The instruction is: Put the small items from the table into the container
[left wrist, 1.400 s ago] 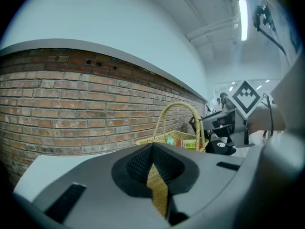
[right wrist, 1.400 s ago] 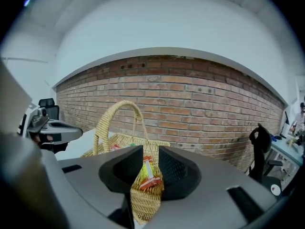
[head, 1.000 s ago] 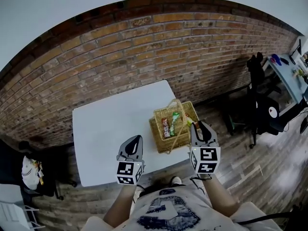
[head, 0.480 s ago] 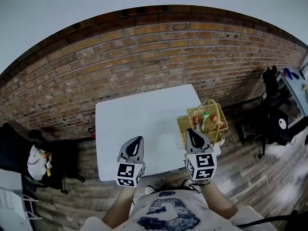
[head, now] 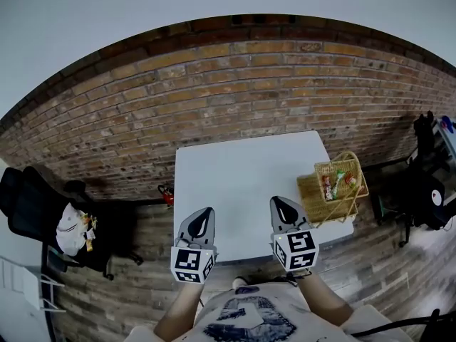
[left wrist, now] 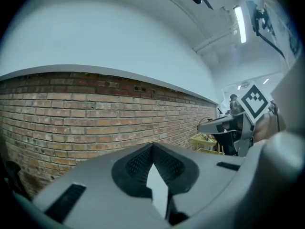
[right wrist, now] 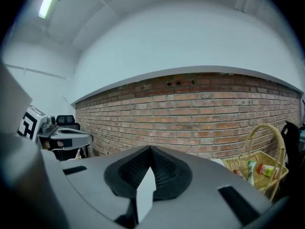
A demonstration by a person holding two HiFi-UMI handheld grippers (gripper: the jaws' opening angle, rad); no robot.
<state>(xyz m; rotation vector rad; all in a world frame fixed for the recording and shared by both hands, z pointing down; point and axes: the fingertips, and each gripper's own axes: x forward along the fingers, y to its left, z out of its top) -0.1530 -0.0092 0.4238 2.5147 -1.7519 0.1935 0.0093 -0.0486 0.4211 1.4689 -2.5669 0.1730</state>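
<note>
The wicker basket (head: 335,191) stands at the white table's (head: 242,166) right end with several small packets (head: 336,182) inside. No loose items show on the tabletop. My left gripper (head: 205,211) hovers at the table's front edge, shut and empty. My right gripper (head: 280,200) is beside it, also shut with nothing between its fingers, well left of the basket. In the right gripper view the jaws (right wrist: 150,148) meet at a point and the basket (right wrist: 257,168) sits low right. The left gripper view shows its closed tip (left wrist: 152,144) and the basket (left wrist: 206,141) far off.
A brick wall (head: 235,91) runs behind the table. A black chair with a bag (head: 50,223) stands at the left, and a small red object (head: 166,194) lies on the wooden floor by the table. Dark chairs (head: 427,191) stand at the right.
Both grippers have drawn left along the table's front edge, away from the basket. The right one was over the basket and now sits well clear of it.
</note>
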